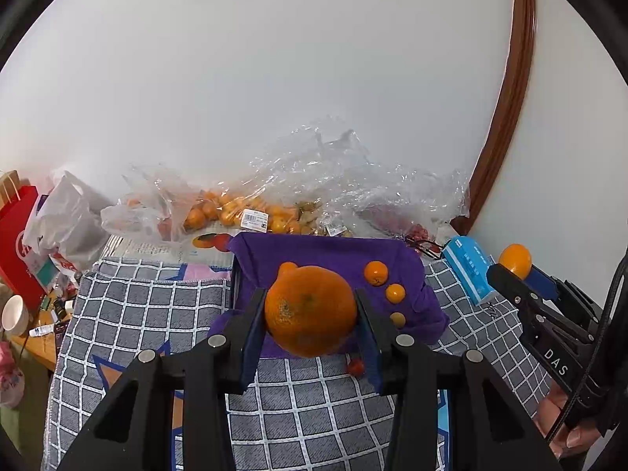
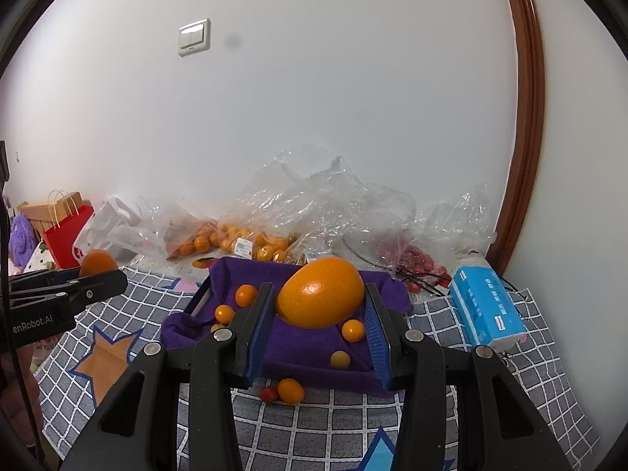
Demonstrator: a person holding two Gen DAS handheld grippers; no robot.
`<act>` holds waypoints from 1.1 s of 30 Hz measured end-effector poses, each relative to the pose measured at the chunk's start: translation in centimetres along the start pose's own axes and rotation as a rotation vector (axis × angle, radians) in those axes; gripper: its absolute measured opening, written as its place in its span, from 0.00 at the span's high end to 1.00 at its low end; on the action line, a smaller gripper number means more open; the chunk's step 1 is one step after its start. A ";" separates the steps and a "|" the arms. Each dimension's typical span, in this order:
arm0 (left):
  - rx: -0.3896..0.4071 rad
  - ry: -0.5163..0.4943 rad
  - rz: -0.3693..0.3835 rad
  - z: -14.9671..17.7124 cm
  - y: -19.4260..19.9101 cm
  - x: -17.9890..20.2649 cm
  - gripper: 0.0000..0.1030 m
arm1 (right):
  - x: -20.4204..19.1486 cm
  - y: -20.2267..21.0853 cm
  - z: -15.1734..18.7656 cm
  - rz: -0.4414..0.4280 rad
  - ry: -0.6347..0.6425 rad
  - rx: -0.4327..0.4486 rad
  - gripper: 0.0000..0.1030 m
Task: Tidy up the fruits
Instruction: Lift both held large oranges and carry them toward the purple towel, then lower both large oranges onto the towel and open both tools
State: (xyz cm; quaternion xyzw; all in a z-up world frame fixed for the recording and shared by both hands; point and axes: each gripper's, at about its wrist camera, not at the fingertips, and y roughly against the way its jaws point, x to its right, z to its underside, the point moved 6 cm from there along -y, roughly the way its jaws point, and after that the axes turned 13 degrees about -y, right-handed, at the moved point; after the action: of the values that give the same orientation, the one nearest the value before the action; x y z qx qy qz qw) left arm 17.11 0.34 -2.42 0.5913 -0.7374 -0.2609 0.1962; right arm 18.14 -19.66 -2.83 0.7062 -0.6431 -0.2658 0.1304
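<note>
My left gripper (image 1: 310, 314) is shut on a large bumpy orange (image 1: 310, 310) with a knobbed top, held above the purple cloth tray (image 1: 325, 255). My right gripper (image 2: 318, 306) is shut on a smooth oval orange (image 2: 320, 298) above the same tray (image 2: 306, 341). Small oranges (image 1: 376, 272) and kumquats (image 1: 395, 293) lie on the cloth; they also show in the right wrist view (image 2: 246, 295). A kumquat (image 2: 291, 390) and a red cherry tomato (image 2: 268, 393) lie on the checked cloth in front of the tray. The right gripper appears in the left wrist view (image 1: 518, 271), the left gripper in the right wrist view (image 2: 98, 274).
Clear plastic bags (image 1: 243, 212) of oranges and red fruit (image 2: 420, 263) lie behind the tray against the white wall. A blue tissue pack (image 2: 484, 306) sits to the right. Red and white bags (image 1: 23, 243) and a bowl (image 1: 15, 314) crowd the left. A grey checked cloth (image 1: 157, 306) covers the table.
</note>
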 end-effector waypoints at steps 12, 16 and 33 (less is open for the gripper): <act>-0.041 -0.008 0.020 -1.5 -3.6 -0.6 0.61 | 1.7 -3.3 -0.6 0.038 -0.033 -0.029 0.57; -0.060 -0.001 0.023 -2.0 -5.5 -1.6 0.61 | 2.4 -4.9 -1.0 0.051 -0.042 -0.043 0.57; -0.199 0.072 0.014 -0.4 -14.4 -5.2 0.61 | 6.3 -15.1 2.5 0.084 -0.081 -0.212 0.57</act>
State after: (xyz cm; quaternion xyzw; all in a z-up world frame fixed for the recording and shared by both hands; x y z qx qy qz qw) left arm 29.64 3.01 -10.86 0.5728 -0.7045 -0.3099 0.2820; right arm 29.65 -23.36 -14.14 0.6495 -0.6452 -0.3550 0.1894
